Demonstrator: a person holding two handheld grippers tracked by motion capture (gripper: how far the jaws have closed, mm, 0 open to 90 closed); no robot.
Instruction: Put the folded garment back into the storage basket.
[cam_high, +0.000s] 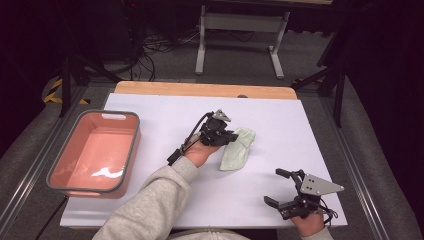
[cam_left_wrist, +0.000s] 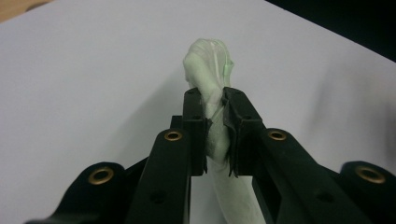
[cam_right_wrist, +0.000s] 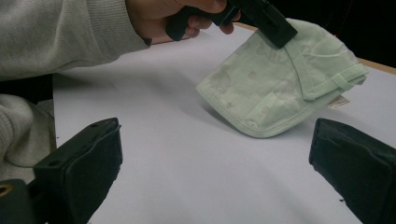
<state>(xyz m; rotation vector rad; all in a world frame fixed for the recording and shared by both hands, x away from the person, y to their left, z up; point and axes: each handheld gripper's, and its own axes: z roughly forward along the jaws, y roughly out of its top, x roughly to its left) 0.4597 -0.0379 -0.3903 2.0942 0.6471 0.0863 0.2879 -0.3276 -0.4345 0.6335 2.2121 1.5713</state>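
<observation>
At the worktop's (cam_high: 280, 107) near right corner, the right gripper (cam_high: 285, 187) rested with its jaws wide apart and nothing between them, close to the near edge. Farther in, about the middle of the worktop, the left gripper (cam_high: 231, 136) was clamped on a pale green face mask (cam_high: 238, 148); in the left gripper view the jaws stood pressed together on a bunched fold of the fabric (cam_left_wrist: 215, 121). The right gripper view showed the mask (cam_right_wrist: 275, 91) hanging from that grip, its lower edge at or just above the white surface, too close to tell which.

The step in hand seemed to be the lift after the grasp, probably on the way to the pink bin (cam_high: 132, 150) standing at the left edge. The next move would likely call for raising the mask clear of the surface, carrying it left over the bin's grey rim, and only then letting the jaws part.

Between mask and bin the worktop lay bare, so the path was open. The far wooden edge (cam_high: 200, 89) stayed well beyond the work.
</observation>
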